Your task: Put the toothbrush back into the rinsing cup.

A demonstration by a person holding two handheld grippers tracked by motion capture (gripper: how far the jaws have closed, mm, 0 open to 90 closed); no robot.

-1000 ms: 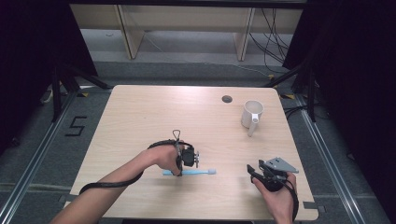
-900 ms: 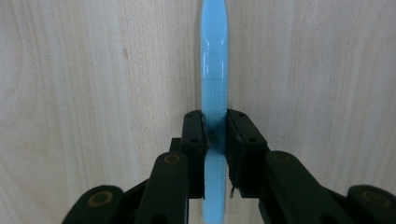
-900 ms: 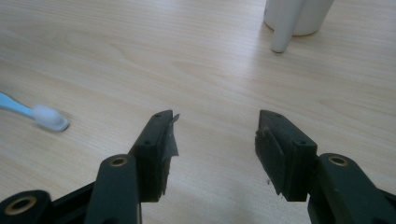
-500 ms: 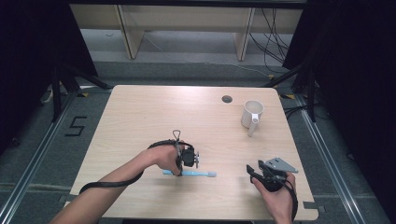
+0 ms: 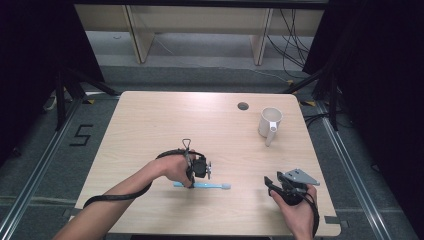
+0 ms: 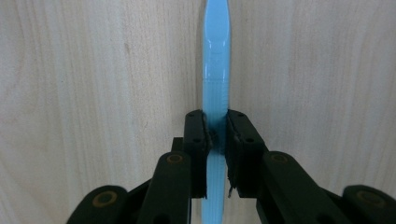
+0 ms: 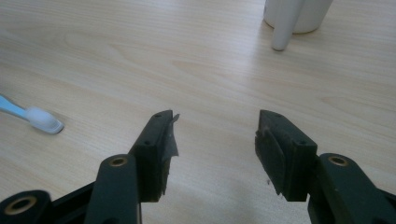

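A light blue toothbrush lies flat on the wooden table near its front edge, white bristle head pointing right. My left gripper points down onto it, shut on the blue toothbrush handle, with both pads pressed against its sides. Over the table's front right stands my right gripper, open with nothing between its jaws. A white mug stands upright at the back right, handle toward the front.
A small round hole sits in the tabletop near the back edge, left of the mug. Black cables trail from both grippers. Wooden table legs and cables show on the floor behind the table.
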